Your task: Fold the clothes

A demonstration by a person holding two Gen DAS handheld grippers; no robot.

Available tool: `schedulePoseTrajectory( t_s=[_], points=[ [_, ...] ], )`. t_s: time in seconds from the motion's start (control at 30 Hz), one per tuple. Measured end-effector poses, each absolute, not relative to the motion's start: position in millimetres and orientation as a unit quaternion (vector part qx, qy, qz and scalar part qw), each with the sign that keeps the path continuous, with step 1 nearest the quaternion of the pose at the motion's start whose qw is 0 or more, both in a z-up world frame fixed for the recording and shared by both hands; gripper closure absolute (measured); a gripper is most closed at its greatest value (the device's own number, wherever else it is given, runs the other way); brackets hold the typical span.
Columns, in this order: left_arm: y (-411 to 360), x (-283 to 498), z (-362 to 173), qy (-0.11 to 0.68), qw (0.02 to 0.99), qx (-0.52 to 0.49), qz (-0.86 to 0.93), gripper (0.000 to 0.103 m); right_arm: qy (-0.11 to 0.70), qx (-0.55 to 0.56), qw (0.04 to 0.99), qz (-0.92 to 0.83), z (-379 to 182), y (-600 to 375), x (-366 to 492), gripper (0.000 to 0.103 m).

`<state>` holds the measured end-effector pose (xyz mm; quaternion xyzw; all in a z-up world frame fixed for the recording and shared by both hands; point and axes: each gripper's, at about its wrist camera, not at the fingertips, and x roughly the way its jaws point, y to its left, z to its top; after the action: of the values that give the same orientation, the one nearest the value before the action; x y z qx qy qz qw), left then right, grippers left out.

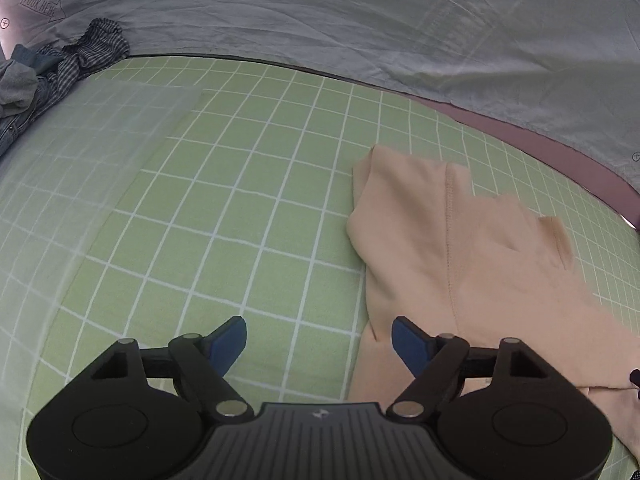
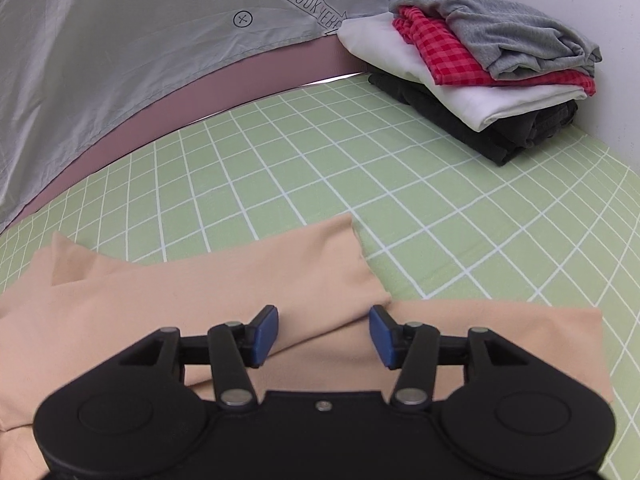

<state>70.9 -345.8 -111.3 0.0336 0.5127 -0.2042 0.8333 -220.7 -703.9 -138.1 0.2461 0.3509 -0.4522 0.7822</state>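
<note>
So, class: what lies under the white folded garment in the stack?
Under the white garment lies a dark folded garment on the green checked sheet; anything beneath that is hidden.

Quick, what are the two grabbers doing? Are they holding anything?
Left gripper: open, holding nothing, at the edge of the peach garment.
Right gripper: open, holding nothing, over the peach garment.

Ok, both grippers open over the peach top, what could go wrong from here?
The left gripper hangs at the peach garment edge, so closing may pinch the green checked sheet too. The right gripper sits over overlapping layers and may grab only the top one, skewing the fold.
</note>
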Motion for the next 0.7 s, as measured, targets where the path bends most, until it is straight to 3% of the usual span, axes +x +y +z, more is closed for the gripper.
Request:
schedulePoseTrajectory(
  t_s=[0.2,0.3,0.33,0.37,0.43,0.57,0.7],
  points=[
    [-378.7,90.8,-122.6,0.515,0.824,0.026,-0.233,0.035,0.361,0.228,0.778,-0.461,-142.7,-704.4,-212.5,0.048],
    [-389.1,100.1,-130.7,0.515,0.822,0.025,-0.241,0.049,0.363,0.224,0.776,-0.465,-143.3,-704.7,-209.7,0.045],
    [-391.3,103.0,-132.9,0.514,0.822,0.023,-0.244,0.061,0.364,0.222,0.776,-0.466,-143.3,-704.8,-208.9,0.045],
    [-391.2,105.0,-133.4,0.511,0.823,0.018,-0.246,0.082,0.365,0.218,0.776,-0.467,-143.4,-704.6,-207.9,0.044],
    [-390.9,108.8,-134.2,0.505,0.826,0.008,-0.251,0.094,0.367,0.210,0.776,-0.468,-143.7,-704.0,-206.3,0.043],
    [-384.8,117.9,-125.0,0.469,0.850,-0.002,-0.239,0.097,0.376,0.163,0.782,-0.469,-145.5,-697.6,-202.1,0.038],
    [-382.5,133.4,-133.9,0.485,0.845,-0.034,-0.220,0.097,0.371,0.167,0.782,-0.472,-145.8,-698.8,-204.2,0.036]
  ],
)
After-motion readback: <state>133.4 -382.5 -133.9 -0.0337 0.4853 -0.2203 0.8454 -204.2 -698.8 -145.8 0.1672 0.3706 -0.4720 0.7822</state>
